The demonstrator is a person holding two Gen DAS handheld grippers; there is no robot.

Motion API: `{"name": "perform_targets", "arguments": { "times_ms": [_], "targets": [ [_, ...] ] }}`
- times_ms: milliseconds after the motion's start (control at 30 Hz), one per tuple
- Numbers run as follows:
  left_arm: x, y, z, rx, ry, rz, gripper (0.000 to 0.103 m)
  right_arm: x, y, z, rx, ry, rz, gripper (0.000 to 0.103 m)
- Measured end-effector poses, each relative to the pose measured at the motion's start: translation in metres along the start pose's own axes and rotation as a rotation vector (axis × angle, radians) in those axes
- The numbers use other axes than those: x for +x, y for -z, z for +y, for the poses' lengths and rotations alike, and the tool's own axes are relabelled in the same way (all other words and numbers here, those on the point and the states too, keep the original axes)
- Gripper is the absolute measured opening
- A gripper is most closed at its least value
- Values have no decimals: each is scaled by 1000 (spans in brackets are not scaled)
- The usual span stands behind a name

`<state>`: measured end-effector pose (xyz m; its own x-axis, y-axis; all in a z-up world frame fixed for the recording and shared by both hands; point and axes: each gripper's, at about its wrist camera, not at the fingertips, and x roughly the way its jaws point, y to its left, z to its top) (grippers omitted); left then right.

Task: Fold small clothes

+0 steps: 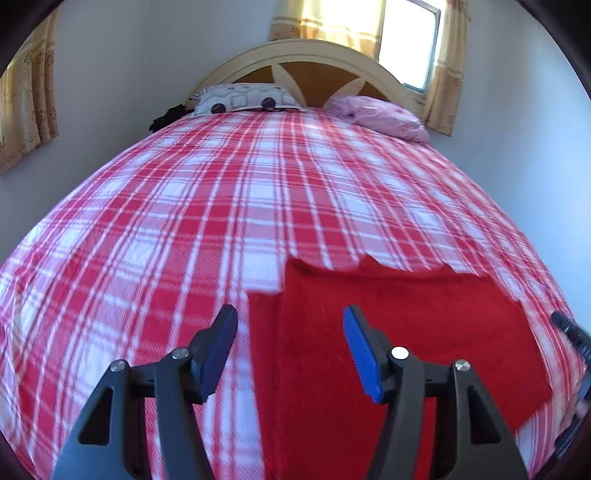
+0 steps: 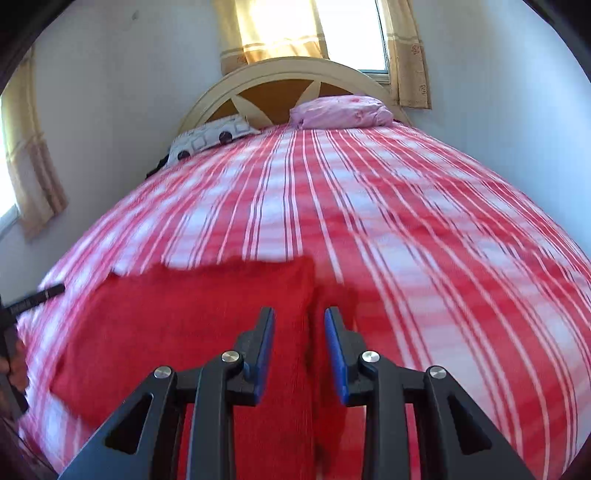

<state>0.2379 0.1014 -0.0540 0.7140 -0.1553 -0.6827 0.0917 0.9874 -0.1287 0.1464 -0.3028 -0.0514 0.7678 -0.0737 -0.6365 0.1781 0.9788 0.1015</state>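
Since the red knit garment (image 1: 388, 332) lies folded flat on the plaid bedspread (image 1: 221, 203), neither tool grips it; the left gripper (image 1: 290, 325) gapes above its left edge; the right gripper (image 2: 299, 325) hangs part-open above its right edge.

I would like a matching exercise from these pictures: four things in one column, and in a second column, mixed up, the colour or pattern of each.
Things:
1. garment lying on the near part of the bed
2. bedspread
3. pillow on the right by the headboard
4. curtain at the window

Colours:
a. pale pink
b. plain red
c. yellowish beige
d. red and white checks

Pairs: 1-b, 2-d, 3-a, 4-c
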Motion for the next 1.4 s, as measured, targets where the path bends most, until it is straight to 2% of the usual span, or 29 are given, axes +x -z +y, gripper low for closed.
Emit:
{"name": "perform_targets", "arguments": {
  "times_ms": [133, 233, 333, 433, 500, 867, 1100, 1233, 1400],
  "targets": [
    [-11, 30, -19, 51, 13, -4, 63, -9, 48, 0, -1, 3, 62, 29],
    [-17, 47, -26, 32, 39, -3, 66, -13, 67, -9, 34, -7, 62, 29],
    [-15, 59, -24, -8, 95, 20, 68, -18, 74, -8, 33, -31, 50, 27],
    [-11, 67, -29, -3, 66, 42, 68, -20, 81, 3, -12, -45, 68, 11],
    [-8, 70, -31, 6, 57, 54, 68, -23, 86, 6, -25, -38, 71, 6],
    [-5, 85, -25, 26, 60, 60, 68, -41, 118, 4, 16, -55, 90, 4],
    [-8, 86, -34, 96, 1, 52, 68, -58, 107, 3, -1, -37, 66, 6],
    [-16, 79, -44, 151, -116, 9, 70, -75, 80, 20, -92, -1, -54, 6],
    [-18, 72, -47, 138, -136, 4, 74, -49, 52, 38, -44, -63, -61, 6]
  ]
}}
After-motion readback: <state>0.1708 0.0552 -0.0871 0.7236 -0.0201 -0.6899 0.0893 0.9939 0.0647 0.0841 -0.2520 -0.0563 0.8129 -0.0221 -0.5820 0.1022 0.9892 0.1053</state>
